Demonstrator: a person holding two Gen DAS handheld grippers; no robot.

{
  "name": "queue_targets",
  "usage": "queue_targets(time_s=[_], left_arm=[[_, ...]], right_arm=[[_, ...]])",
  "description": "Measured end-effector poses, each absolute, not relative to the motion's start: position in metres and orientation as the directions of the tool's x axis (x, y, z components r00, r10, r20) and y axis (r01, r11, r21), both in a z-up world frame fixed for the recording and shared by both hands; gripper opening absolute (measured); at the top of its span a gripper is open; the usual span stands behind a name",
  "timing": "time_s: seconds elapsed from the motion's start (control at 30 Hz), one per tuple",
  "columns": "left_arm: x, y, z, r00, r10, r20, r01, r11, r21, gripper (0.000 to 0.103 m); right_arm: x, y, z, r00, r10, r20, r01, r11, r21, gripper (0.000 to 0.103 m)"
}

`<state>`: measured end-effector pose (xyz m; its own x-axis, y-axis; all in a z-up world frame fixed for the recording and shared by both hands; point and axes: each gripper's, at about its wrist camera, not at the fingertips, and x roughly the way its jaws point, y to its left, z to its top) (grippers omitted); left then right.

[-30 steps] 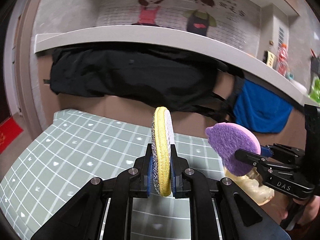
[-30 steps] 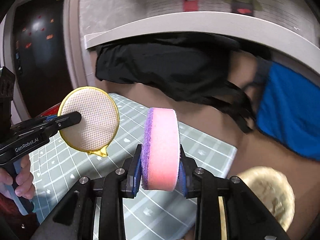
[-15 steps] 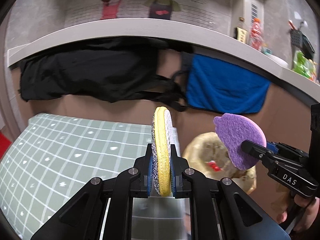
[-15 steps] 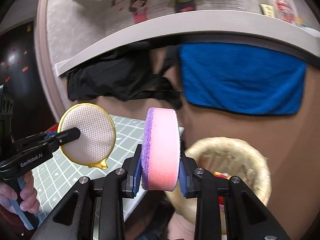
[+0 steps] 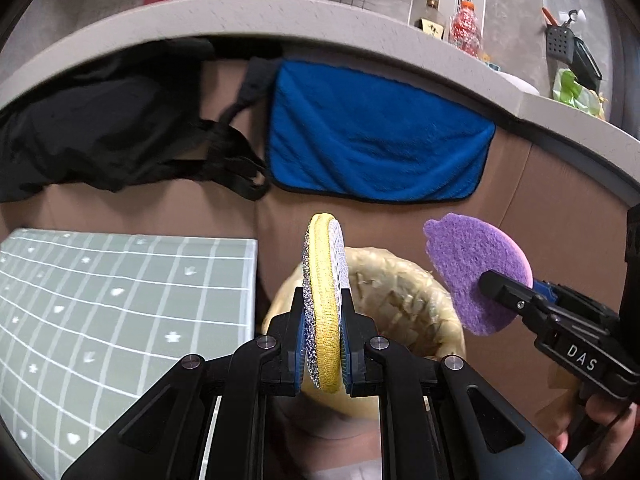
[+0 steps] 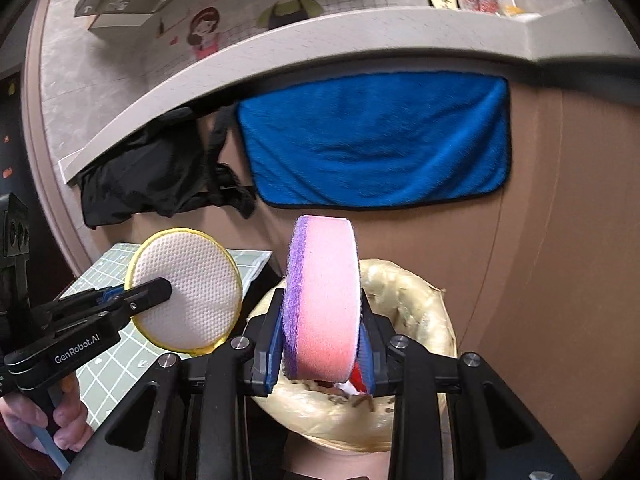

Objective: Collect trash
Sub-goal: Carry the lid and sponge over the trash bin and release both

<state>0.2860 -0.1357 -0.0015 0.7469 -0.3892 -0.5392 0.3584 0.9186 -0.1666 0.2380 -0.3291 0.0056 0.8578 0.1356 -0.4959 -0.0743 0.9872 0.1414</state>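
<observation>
Trash basket [image 6: 416, 300]: now beneath both loads; left gripper [image 5: 323, 344] clenches yellow scrubber [image 5: 322, 280], right gripper [image 6: 320, 344] grasps pink sponge [image 6: 326, 292]; drop-off imminent

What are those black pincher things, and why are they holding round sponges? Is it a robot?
No robot here. A person holds a pair of black tongs in each hand, and each pair has a camera looking forward along it, so each picture is what one pair of tongs sees.

The left tongs are squeezed shut on a thin yellow-rimmed scrubber pad. In the other picture you see the same pad from its flat white side.

The right tongs grip a thick pink and purple sponge; the person's fingers show under them at one edge.

Below both is a pale basket-like bin with something red inside. At the left is a green checked mat. Behind hang a blue towel and black cloth.
</observation>
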Motion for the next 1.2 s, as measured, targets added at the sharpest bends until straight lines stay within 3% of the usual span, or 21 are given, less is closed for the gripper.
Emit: queue_targets(time_s=[0.37,0.57,0.7,0.8,0.93,0.97,1.1,1.2], left_arm=[[0.330,-0.166,-0.035,0.687,-0.424,-0.590,0.375,0.902,-0.212,0.014],[0.347,-0.172,-0.043,0.666,-0.473,-0.576,0.408,0.878,-0.250,0.015],[0.365,-0.177,-0.052,0.597,-0.521,-0.610,0.442,0.848,-0.292,0.037],[0.371,-0.167,-0.057,0.560,-0.548,-0.621,0.422,0.834,-0.355,0.038],[0.358,-0.152,-0.056,0.554,-0.523,-0.648,0.391,0.850,-0.353,0.039],[0.350,-0.148,-0.055,0.564,-0.507,-0.652,0.378,0.861,-0.342,0.039],[0.299,-0.125,-0.042,0.652,-0.430,-0.625,0.333,0.902,-0.274,0.059],[0.245,-0.112,-0.031,0.726,-0.340,-0.597,0.304,0.938,-0.165,0.059]], right_arm=[[0.267,-0.362,-0.021,0.833,0.120,-0.540,-0.021,0.982,0.186,0.029],[0.280,-0.366,-0.033,0.827,0.114,-0.550,-0.011,0.982,0.187,0.031],[0.285,-0.368,-0.039,0.828,0.066,-0.557,0.041,0.983,0.176,0.037],[0.281,-0.369,-0.044,0.819,0.072,-0.570,0.047,0.980,0.192,0.037],[0.264,-0.365,-0.046,0.817,0.059,-0.573,0.054,0.982,0.178,0.037],[0.260,-0.364,-0.046,0.816,0.064,-0.574,0.051,0.982,0.182,0.037],[0.231,-0.355,-0.040,0.828,0.098,-0.552,0.028,0.976,0.215,0.037],[0.202,-0.345,-0.030,0.839,0.124,-0.530,0.007,0.971,0.238,0.039]])
